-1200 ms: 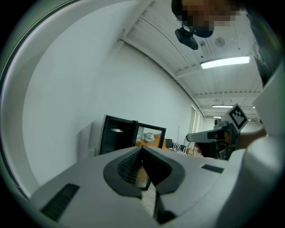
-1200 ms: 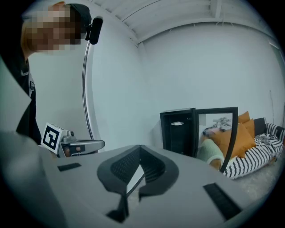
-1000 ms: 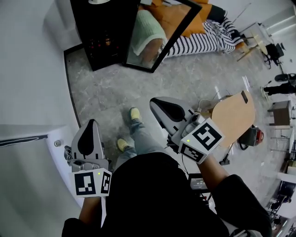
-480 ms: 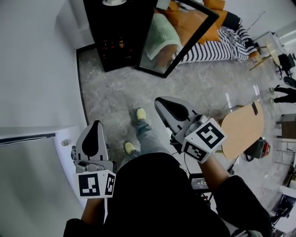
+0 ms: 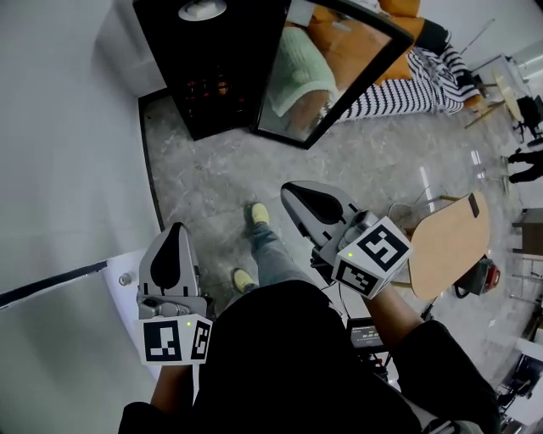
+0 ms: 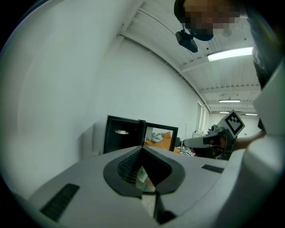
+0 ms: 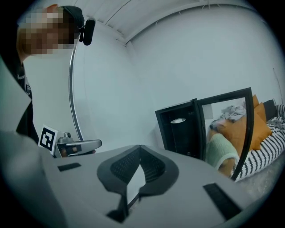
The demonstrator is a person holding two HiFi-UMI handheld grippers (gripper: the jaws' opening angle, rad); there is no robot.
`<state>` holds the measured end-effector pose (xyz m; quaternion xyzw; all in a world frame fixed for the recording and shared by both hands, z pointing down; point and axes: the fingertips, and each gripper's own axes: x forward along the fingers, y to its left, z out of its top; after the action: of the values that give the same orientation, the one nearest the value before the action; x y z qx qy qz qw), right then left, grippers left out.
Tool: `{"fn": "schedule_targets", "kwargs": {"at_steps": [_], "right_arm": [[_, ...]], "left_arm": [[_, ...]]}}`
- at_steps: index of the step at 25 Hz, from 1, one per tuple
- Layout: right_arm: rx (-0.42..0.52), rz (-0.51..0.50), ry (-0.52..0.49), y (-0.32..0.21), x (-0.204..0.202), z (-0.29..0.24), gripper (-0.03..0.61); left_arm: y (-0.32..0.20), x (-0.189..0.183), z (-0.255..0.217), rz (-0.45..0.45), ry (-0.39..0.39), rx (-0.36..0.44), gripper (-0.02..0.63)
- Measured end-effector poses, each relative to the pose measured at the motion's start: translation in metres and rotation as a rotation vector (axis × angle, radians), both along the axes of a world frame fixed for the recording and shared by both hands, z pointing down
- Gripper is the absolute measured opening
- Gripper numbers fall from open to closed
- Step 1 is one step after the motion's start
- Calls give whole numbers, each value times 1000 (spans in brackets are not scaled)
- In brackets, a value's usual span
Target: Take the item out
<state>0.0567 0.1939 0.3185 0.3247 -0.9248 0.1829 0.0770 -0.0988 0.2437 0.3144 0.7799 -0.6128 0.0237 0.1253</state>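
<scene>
Head view showed our left gripper and right gripper, fingers closed on nothing, well short of the open black cabinet at upper centre, where the item presumably sat unseen, so we judged it best to spread them before reaching.

Side by side, left hand-held gripper and right hand-held gripper; jaws together, nothing between

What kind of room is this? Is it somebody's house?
Probably a workshop or lab with a home-like corner, not surely a house: a black cabinet with its door open, orange cushions beside a striped blanket, and a grey stone-pattern floor.
</scene>
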Motion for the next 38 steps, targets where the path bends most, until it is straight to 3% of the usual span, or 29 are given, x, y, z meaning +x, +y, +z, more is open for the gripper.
{"fn": "schedule_targets", "kwargs": {"at_steps": [11,27,38], "right_arm": [[-70,-50,-33,-79,-3,18,6],[-170,-64,-132,-194,28,34,6],[-197,-62,-204,-238,44,36,6]], "left_arm": [[-86,11,5,-9,-30,-31,9],[-197,46,5,-22,-96,-105,9],[-241,75,1,-12,-108,-120,9]]}}
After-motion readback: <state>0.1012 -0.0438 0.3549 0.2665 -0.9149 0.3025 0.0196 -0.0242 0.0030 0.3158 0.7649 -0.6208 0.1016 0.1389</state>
